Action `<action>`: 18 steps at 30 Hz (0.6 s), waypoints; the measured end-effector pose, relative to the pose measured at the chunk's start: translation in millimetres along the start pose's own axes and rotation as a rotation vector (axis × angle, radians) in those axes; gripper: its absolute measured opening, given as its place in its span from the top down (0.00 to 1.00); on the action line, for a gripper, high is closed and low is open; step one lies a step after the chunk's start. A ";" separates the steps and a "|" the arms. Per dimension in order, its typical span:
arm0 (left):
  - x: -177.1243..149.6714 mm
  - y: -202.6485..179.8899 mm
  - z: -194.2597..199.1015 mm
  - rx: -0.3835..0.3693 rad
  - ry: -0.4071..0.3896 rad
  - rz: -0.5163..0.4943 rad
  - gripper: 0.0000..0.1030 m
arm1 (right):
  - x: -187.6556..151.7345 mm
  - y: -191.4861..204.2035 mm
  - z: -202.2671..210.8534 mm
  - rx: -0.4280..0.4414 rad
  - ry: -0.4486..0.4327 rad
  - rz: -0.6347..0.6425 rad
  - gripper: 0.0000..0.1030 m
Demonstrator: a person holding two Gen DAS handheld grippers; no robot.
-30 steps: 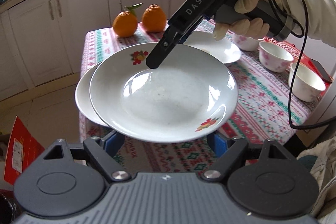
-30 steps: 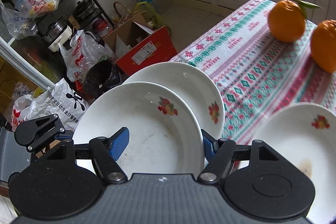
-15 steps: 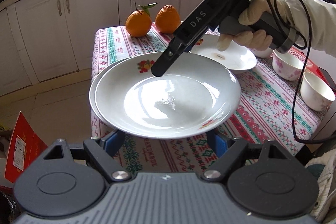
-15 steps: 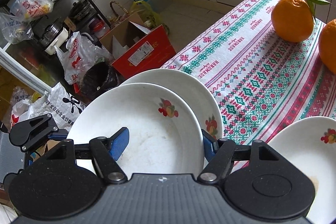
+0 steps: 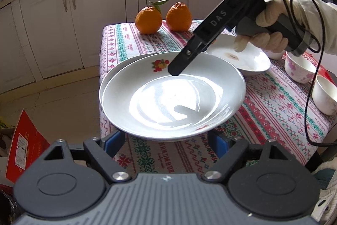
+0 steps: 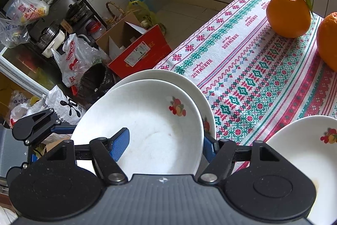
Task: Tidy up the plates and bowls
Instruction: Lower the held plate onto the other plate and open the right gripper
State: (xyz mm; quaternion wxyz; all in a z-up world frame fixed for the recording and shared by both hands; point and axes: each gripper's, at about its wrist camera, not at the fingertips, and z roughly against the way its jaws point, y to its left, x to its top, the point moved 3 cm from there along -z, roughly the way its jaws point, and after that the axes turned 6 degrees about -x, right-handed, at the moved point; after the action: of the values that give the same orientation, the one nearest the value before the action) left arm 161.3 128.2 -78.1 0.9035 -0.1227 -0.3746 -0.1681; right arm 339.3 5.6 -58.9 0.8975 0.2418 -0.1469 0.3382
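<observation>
A white plate with a fruit motif [image 5: 172,98] lies on top of a second plate [image 5: 118,73] at the table's near left corner, overhanging the edge; both show in the right wrist view, the top plate [image 6: 147,130] over the lower plate [image 6: 168,77]. My right gripper [image 6: 166,142] is open with one finger above the top plate and one beyond its rim; its finger [image 5: 185,60] shows over the plate. My left gripper [image 5: 166,140] is open, its blue pads [image 5: 111,140] under the plate's near rim. A third plate [image 5: 242,58] lies behind.
Two oranges [image 5: 147,20] stand at the table's far edge. Two small bowls [image 5: 299,69] and a white bowl [image 5: 326,94] sit at the right. A red box [image 6: 139,52], bags and a shelf stand on the floor left of the table. White cabinets lie beyond.
The top plate has come down and slid further over the lower plate. Both grippers stay open around it; the left view has risen slightly.
</observation>
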 end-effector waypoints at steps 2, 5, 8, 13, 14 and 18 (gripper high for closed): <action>0.0 -0.2 -1.0 0.005 0.000 -0.008 0.17 | -1.0 -0.6 2.1 0.001 -0.001 -0.003 0.26; -0.2 0.7 -1.3 0.003 0.000 -0.008 0.17 | -2.9 -0.2 5.7 -0.002 -0.002 -0.005 0.26; -0.6 2.4 -1.9 -0.003 -0.002 0.001 0.15 | -5.5 0.0 10.5 -0.007 -0.007 -0.008 0.26; -1.6 2.1 -1.6 0.003 -0.006 -0.012 0.14 | -11.2 1.1 19.3 -0.022 -0.017 -0.012 0.26; -1.9 1.5 -1.4 0.006 -0.008 -0.016 0.15 | -12.3 2.4 20.6 -0.026 -0.017 -0.011 0.26; -1.9 0.7 -0.9 0.010 -0.013 -0.012 0.15 | -16.8 7.2 22.2 -0.048 -0.017 -0.005 0.26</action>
State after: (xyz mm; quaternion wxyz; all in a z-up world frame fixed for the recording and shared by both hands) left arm 161.0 128.9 -80.2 0.9006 -0.1168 -0.3822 -0.1709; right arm 320.0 -10.6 -45.1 0.9027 0.2234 -0.1623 0.3301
